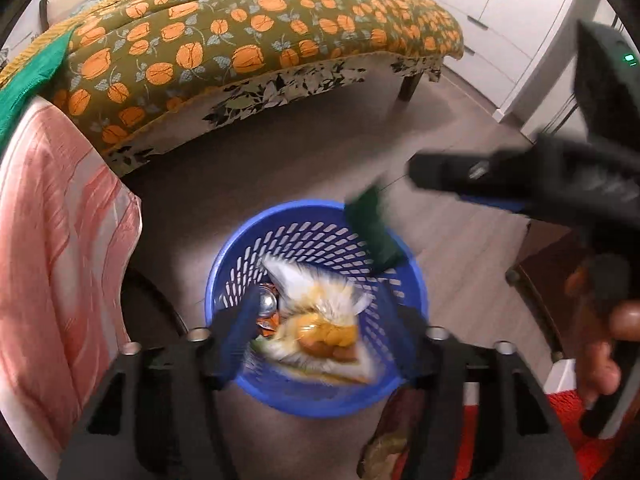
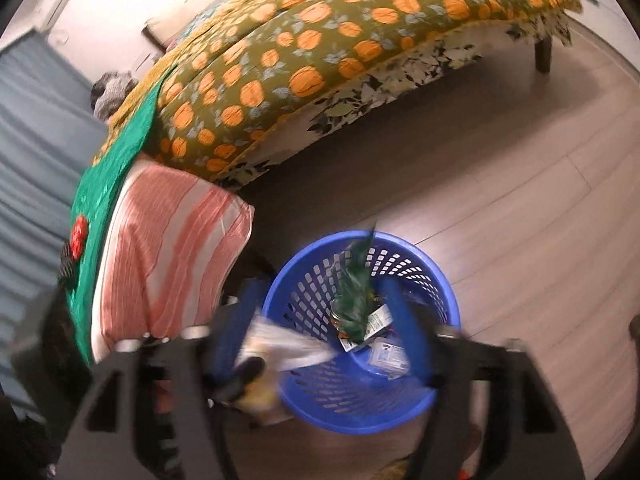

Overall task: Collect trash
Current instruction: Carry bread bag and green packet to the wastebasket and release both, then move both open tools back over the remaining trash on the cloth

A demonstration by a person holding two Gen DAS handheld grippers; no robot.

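Observation:
A blue plastic basket [image 1: 256, 236] stands on the floor right under both grippers. My left gripper [image 1: 320, 320] is open above it. A blurred white and yellow wrapper [image 1: 320, 312] hangs loose between its blue fingers [image 1: 236, 332], over the basket's mouth. A silvery can [image 1: 267, 303] lies inside. My right gripper [image 2: 324, 328] is open too, and a dark green wrapper [image 2: 354, 292] drops free between its fingers into the basket [image 2: 360, 412]. In the left wrist view that green wrapper [image 1: 374, 236] is at the far right rim, below a black finger [image 1: 460, 172] of the right gripper.
A bed with a pumpkin-print quilt [image 1: 248, 36] fills the background, its leg [image 1: 408, 86] on the wood floor [image 2: 540, 208]. A pink striped pillow [image 2: 172, 240] and a green cloth [image 2: 116, 184] lie left of the basket. A red mat [image 1: 568, 416] and a person's hand [image 1: 600, 360] are at the right.

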